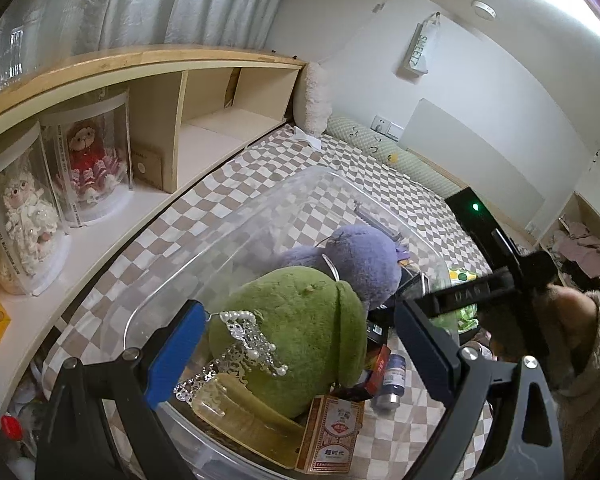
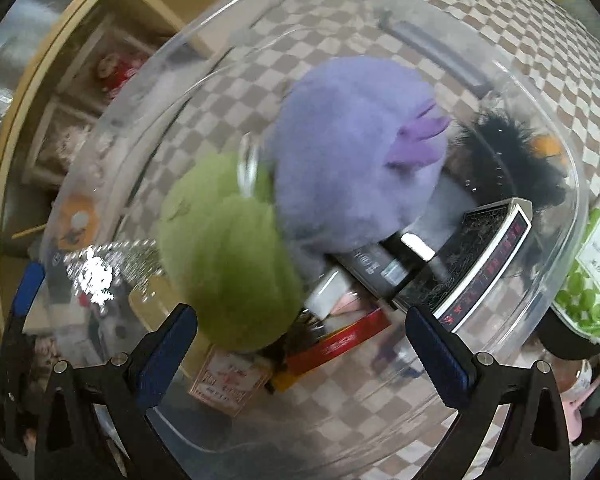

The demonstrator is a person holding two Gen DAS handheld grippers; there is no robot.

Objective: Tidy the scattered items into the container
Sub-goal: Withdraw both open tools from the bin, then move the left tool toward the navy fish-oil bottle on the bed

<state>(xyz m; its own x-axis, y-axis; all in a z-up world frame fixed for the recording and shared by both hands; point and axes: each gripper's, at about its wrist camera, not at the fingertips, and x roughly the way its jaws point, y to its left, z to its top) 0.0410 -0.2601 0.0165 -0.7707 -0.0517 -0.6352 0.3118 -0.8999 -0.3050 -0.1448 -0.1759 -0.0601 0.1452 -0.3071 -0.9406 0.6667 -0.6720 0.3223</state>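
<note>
A clear plastic container [image 1: 236, 216] sits on a checkered bed and holds a green plush [image 1: 300, 332], a purple plush [image 1: 360, 264], a pearl tiara [image 1: 248, 340], a small printed box [image 1: 332, 436] and other items. My left gripper [image 1: 296, 352] is open over its near end. My right gripper [image 2: 300, 348] is open above the container [image 2: 500, 72], looking down on the green plush [image 2: 224, 256], the purple plush [image 2: 352, 152], a black box [image 2: 476, 252] and black fluff [image 2: 508, 152]. The right gripper also shows in the left wrist view [image 1: 492, 276], held by a hand.
A wooden shelf [image 1: 148, 64] along the left holds two dolls in clear cases [image 1: 88, 160]. Pillows [image 1: 312, 96] lie at the bed's head. A green-dotted packet [image 2: 592, 272] lies outside the container on the right. Clothes pile by the far right [image 1: 584, 248].
</note>
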